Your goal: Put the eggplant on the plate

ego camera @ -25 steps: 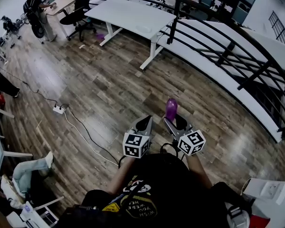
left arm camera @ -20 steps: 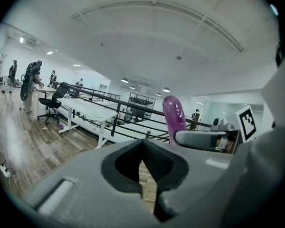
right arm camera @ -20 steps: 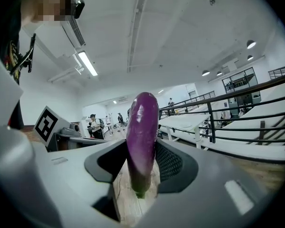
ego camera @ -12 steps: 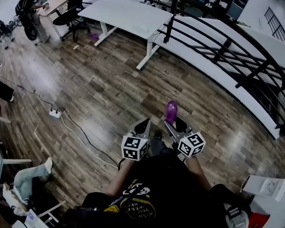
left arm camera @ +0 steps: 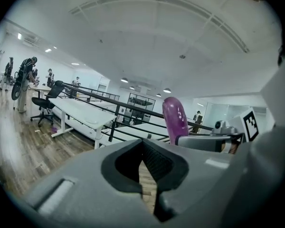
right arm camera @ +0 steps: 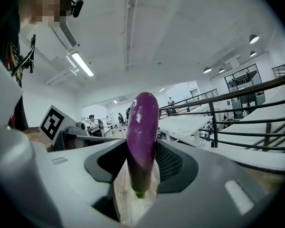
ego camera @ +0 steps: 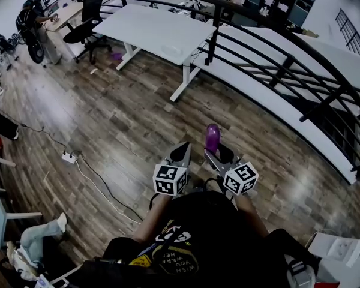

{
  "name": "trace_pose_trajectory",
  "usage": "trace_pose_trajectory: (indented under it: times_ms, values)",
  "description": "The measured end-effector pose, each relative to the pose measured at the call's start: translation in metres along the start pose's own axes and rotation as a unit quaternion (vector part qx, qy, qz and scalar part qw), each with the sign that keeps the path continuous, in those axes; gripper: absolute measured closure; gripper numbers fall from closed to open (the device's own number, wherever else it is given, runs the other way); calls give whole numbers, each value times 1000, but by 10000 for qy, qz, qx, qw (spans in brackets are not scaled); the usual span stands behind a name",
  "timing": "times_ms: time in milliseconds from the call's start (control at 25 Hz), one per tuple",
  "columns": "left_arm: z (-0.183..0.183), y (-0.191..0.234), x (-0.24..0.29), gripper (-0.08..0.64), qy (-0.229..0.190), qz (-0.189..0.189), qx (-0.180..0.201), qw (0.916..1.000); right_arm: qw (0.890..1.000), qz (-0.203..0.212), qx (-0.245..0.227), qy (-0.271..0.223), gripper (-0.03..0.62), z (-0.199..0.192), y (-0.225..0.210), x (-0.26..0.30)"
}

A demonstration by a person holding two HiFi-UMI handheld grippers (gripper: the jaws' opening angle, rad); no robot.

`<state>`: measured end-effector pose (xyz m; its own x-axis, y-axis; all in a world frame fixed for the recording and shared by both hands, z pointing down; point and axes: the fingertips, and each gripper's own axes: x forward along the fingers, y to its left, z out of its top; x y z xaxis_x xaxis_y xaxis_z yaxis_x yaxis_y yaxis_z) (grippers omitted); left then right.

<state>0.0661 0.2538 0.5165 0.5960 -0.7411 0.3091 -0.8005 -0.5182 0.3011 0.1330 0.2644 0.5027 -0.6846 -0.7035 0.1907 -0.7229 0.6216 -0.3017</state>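
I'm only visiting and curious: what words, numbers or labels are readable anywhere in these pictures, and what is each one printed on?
"WISH YOU WERE HE...": yellow print on the person's black shirt, upside down in the head view, its end unclear.
Left marker cube and right marker cube: black-and-white square patterns only, no letters or numbers.
Nothing else is readable.
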Motion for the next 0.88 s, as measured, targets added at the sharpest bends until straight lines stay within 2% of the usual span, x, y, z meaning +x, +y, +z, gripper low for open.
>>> trace_pose_trajectory:
  times_ms: [280, 440, 600, 880]
  values:
    - [22, 24, 48, 555, 45, 228, 25, 9997, 9990, 388, 20, 225, 397, 11, -39, 45]
    - [29, 56, 69, 555, 176, 272, -138, 9994, 9982, 486, 152, 311, 397, 16, -50, 82]
    - [46, 92, 95, 555, 224, 238, -97, 9994, 9979, 401, 261, 437, 397, 22, -69, 125]
    - [94, 166, 130, 555, 128, 77, -15, 9999, 9992, 210, 73, 335, 397, 59, -94, 207]
